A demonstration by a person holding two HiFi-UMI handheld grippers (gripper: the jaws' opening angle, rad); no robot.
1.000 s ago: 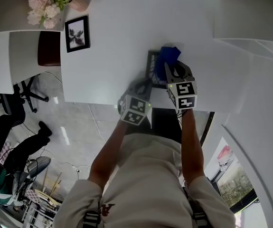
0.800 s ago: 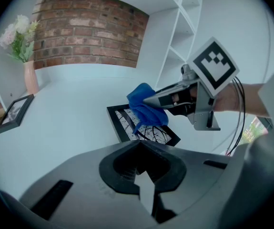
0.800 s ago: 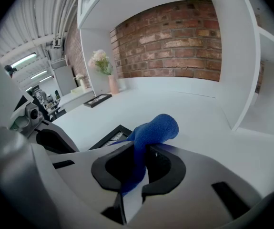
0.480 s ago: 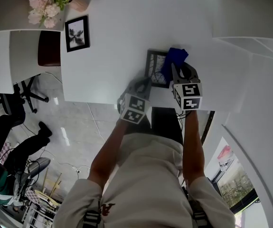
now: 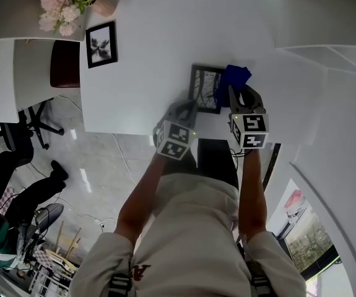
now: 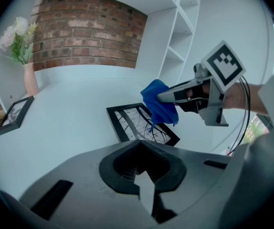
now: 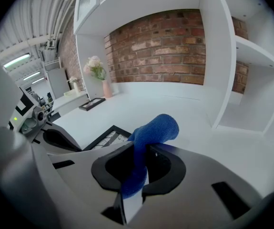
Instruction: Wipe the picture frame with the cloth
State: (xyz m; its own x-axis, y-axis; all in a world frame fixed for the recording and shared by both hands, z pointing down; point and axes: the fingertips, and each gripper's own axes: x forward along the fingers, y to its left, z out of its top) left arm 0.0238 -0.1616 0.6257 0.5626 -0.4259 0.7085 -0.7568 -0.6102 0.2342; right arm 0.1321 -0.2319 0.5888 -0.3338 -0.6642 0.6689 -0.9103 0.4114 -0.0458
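- A soft, nubby blue cloth (image 7: 151, 132) is pinched in the clenched right claw (image 7: 137, 175). A rounded fold bulges out past the jaws.
- The frame (image 5: 205, 88), a flat rectangle with a thin black rim and a branch print, is laid on the smooth white tabletop (image 5: 153, 54) close to its near edge.
- The cloth is held over the frame's right side. Whether they touch cannot be told.
- The left claw (image 6: 144, 175) is closed on nothing and is held just beside the frame's near left corner.
- Bare tabletop is left all around. A small frame (image 5: 101, 44) and flowers (image 5: 63, 8) are set well apart at the far left.
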